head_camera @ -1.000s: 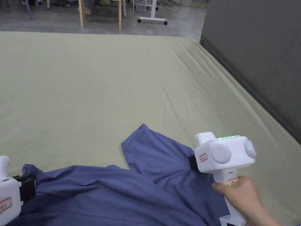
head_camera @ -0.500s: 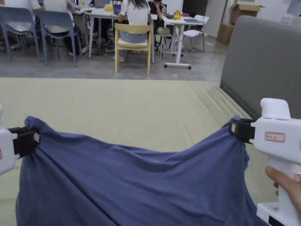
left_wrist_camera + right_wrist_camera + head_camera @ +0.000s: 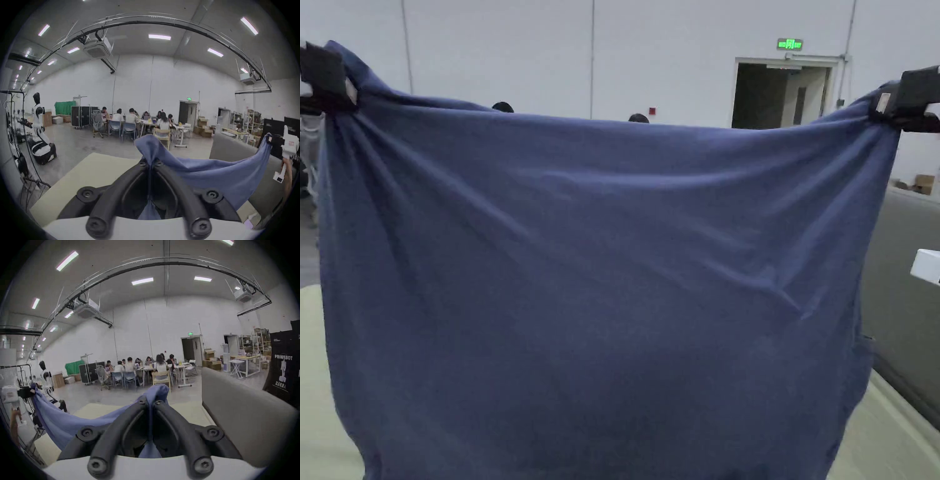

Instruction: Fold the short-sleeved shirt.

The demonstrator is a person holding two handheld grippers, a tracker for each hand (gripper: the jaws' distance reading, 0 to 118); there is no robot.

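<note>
**Shirt held up between two tools**

Blue cloth covers most of the head view: the shirt point(image 3: 600, 281) hangs as a wide sheet from the top edge of the frame down to the bottom edge. Its upper left corner is pinched by the left tool point(image 3: 325, 78) at the upper left of the frame, and its upper right corner by the right tool point(image 3: 903, 100) at the upper right. The top hem runs nearly straight between them, with creases fanning out from each pinched corner.

In the left gripper view, the left tool point(image 3: 151, 164) sits at lower centre with both jaws clenched on a bunched corner of the shirt point(image 3: 219, 175), which sweeps off to the right tool point(image 3: 270, 139) at the right edge. In the right gripper view, the right tool point(image 3: 151, 402) is likewise clamped on a corner, and the shirt point(image 3: 65, 418) sags leftward to the left tool point(image 3: 31, 391).

Pale green bedding point(image 3: 312, 387) lies below the shirt, showing at the lower left of the head view. A grey panel point(image 3: 900, 325) stands at the right.
</note>
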